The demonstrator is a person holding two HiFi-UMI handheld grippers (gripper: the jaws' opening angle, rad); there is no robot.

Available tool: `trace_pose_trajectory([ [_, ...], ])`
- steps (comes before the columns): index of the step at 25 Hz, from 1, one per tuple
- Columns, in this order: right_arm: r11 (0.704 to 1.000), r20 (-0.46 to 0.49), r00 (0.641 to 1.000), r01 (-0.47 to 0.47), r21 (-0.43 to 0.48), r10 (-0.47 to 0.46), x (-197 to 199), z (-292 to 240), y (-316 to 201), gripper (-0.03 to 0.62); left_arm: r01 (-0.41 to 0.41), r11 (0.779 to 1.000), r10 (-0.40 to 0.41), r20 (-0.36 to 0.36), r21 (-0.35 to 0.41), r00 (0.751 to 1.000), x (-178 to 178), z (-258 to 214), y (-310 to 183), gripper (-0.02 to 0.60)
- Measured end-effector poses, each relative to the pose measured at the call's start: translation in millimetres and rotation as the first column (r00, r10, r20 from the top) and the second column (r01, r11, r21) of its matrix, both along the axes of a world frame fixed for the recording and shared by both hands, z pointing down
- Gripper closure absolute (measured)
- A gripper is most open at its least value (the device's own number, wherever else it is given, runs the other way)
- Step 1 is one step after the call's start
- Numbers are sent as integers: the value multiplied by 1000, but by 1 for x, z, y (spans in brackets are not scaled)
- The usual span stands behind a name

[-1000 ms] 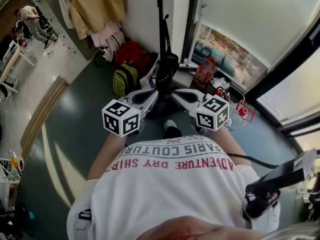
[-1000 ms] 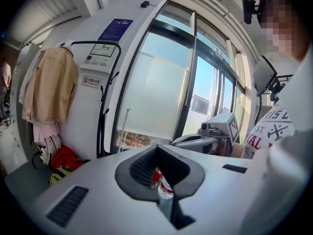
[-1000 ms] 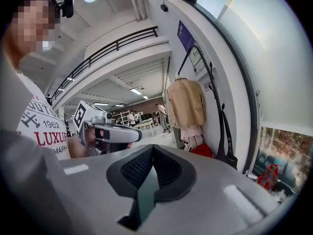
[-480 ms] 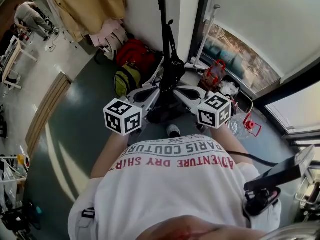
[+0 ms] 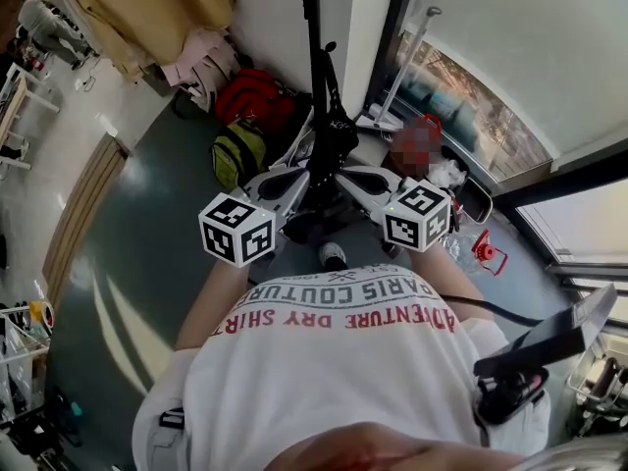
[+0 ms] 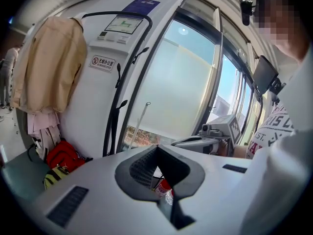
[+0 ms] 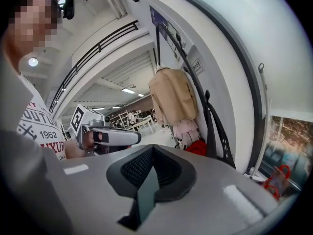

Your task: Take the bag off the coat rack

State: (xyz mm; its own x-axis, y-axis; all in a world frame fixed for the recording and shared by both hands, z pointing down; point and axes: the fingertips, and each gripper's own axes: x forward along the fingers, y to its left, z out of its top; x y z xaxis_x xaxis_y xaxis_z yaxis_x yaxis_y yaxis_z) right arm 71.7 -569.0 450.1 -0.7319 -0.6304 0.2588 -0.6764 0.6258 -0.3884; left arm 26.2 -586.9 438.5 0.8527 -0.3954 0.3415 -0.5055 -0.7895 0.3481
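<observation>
Head view, one standing person, two tongs, one coat rack

- Coat rack (image 5: 314, 57): black pole, upright, at the foot of the white wall beside the window.
- Bag (image 5: 335, 131): black, hanging by its strap from a hook partway down the pole. Not yet lifted off.
- Left gripper (image 5: 305, 173): clenched, nothing between the jaws, tip close to the pole below the bag.
- Right gripper (image 5: 340, 176): clenched, nothing held, mirrored on the pole's other side.
- Both are raised side by side, probably lining up on the bag. The jaws would need to part before taking the strap.
- Red backpack (image 5: 250, 96) and yellow-green backpack (image 5: 238, 151): on the floor at the wall's edge, left of the rack.
- Tan coat (image 5: 147, 8): hung on the wall, far left
</observation>
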Motion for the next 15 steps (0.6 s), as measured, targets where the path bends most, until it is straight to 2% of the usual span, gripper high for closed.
trace_pose_trajectory([
  [4, 1000, -28, 999, -20, 13, 20, 7, -2, -22, 594, 6, 1000, -6, -6, -3, 1000, 1, -5, -14, 580],
  [9, 995, -78, 995, -56, 83, 62, 19, -9, -72, 591, 30, 999, -30, -9, -13, 1000, -7, -6, -36, 580],
  [13, 994, -114, 991, -53, 98, 64, 27, -2, -110, 547, 64, 997, -64, -1, -37, 998, -15, 3, -47, 580],
  [15, 990, -127, 988, -74, 120, 89, 32, -1, -138, 502, 80, 996, -80, 1, -28, 997, -20, 2, -57, 580],
])
